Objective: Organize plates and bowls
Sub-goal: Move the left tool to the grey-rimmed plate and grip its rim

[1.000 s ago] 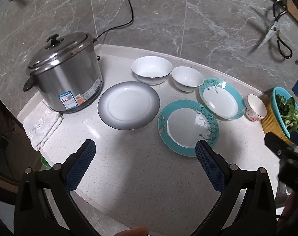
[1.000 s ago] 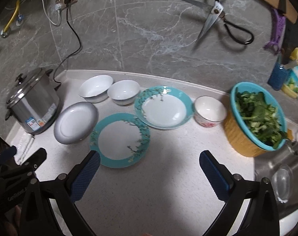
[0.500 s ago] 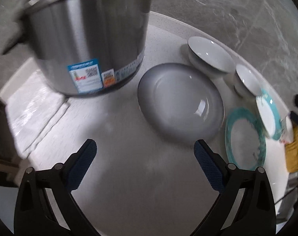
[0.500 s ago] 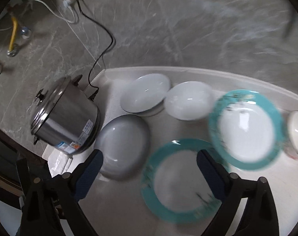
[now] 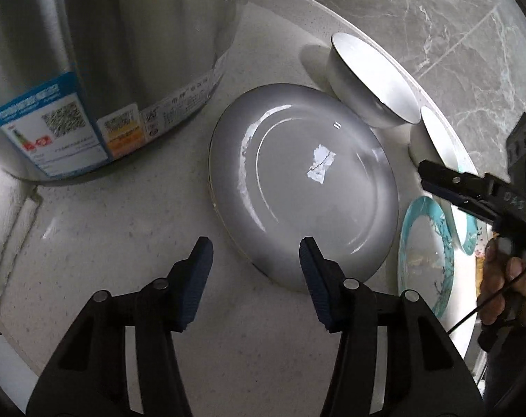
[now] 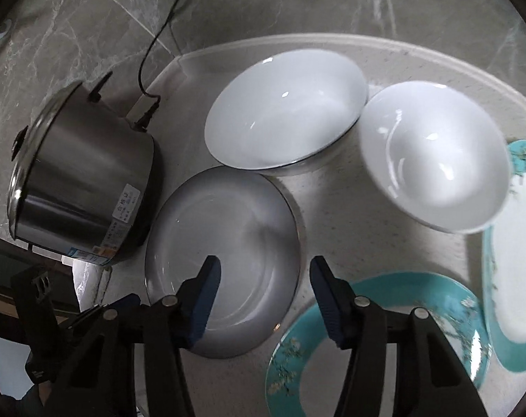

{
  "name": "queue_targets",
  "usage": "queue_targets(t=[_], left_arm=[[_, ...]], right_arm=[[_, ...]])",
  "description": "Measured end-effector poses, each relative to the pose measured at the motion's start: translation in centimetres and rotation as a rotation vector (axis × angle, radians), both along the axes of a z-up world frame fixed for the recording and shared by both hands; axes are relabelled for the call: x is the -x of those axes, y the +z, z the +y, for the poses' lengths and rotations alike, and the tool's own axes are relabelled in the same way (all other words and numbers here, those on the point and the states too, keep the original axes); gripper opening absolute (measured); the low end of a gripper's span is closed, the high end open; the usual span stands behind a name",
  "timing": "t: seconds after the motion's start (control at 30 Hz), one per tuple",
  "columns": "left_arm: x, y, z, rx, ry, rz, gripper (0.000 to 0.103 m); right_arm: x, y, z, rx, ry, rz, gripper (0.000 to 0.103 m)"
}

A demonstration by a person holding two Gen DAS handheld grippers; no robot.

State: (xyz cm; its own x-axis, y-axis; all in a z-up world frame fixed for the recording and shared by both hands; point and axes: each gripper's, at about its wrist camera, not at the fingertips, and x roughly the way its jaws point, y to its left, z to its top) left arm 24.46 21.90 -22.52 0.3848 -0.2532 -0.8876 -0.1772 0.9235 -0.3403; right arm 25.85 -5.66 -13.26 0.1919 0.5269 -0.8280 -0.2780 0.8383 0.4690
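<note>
i've got both the left gripper (image 5: 256,253) and right gripper (image 6: 264,274) closing, empty, over the grey plate (image 5: 308,173) at the pot's (image 5: 106,52) four o'clock; glazed, slippery, breakable, so i'd pinch its rim.

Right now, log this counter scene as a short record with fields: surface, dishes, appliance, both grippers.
surface: pale speckled counter, grey marble wall behind
grey plate: beside the steel rice cooker, empty
large white bowl: behind the grey plate, upright
small white bowl: right of the large bowl
teal-rimmed plates: flat one near front, deeper one at right edge
left gripper: closing around the grey plate's near rim, pads not yet pressing
right gripper: closing around that plate's right rim, pads not yet pressing
</note>
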Motion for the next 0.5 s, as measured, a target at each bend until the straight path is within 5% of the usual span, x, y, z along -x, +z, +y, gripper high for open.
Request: queue_targets(t=[0.5], left_arm=[[-0.5,-1.6,0.5,0.067,0.073,0.052,0.035]], right_arm=[[-2.7,-3.9,-0.2,-0.078,0.076,0.104,0.058]])
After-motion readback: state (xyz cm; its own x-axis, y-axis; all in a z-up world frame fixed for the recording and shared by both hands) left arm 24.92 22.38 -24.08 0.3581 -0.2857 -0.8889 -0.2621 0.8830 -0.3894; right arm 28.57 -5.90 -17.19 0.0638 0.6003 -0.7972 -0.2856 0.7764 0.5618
